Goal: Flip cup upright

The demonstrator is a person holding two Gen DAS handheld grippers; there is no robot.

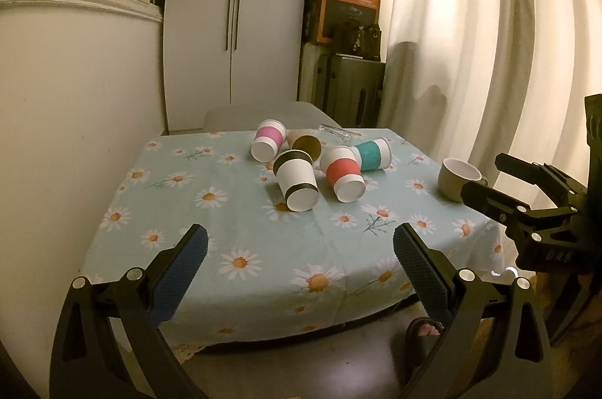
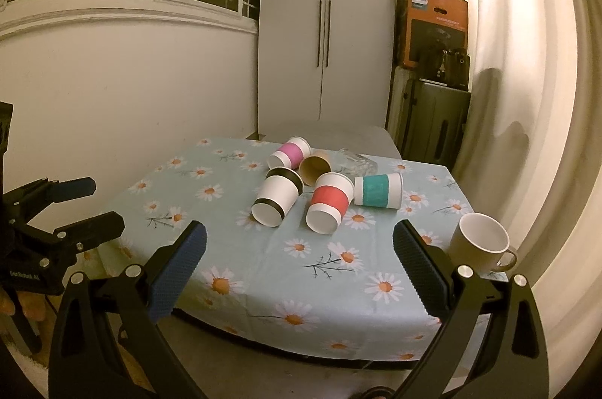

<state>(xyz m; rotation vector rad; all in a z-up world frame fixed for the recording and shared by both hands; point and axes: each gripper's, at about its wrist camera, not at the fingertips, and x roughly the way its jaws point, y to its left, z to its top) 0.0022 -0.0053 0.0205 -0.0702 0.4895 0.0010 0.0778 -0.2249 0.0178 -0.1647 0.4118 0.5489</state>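
Several paper cups lie on their sides in a cluster at the middle of the table: a black-banded white cup point(image 1: 296, 183) point(image 2: 277, 200), a red-banded cup point(image 1: 343, 178) point(image 2: 329, 202), a teal-banded cup point(image 1: 372, 154) point(image 2: 378, 191), a pink-banded cup point(image 1: 268, 140) point(image 2: 289, 153) and a brown cup point(image 1: 304, 142) point(image 2: 315, 168). A beige mug point(image 1: 459, 179) point(image 2: 481, 247) stands upright at the right edge. My left gripper point(image 1: 300, 250) is open and empty before the table's near edge. My right gripper point(image 2: 300, 247) is open and empty, also short of the cups.
The table has a light blue daisy tablecloth point(image 1: 240, 222) point(image 2: 286, 271). A clear glass point(image 2: 357, 162) lies behind the cups. A white wall is on the left, a curtain on the right, boxes and a suitcase point(image 1: 350, 90) behind. A sandalled foot point(image 1: 425, 335) is under the table's edge.
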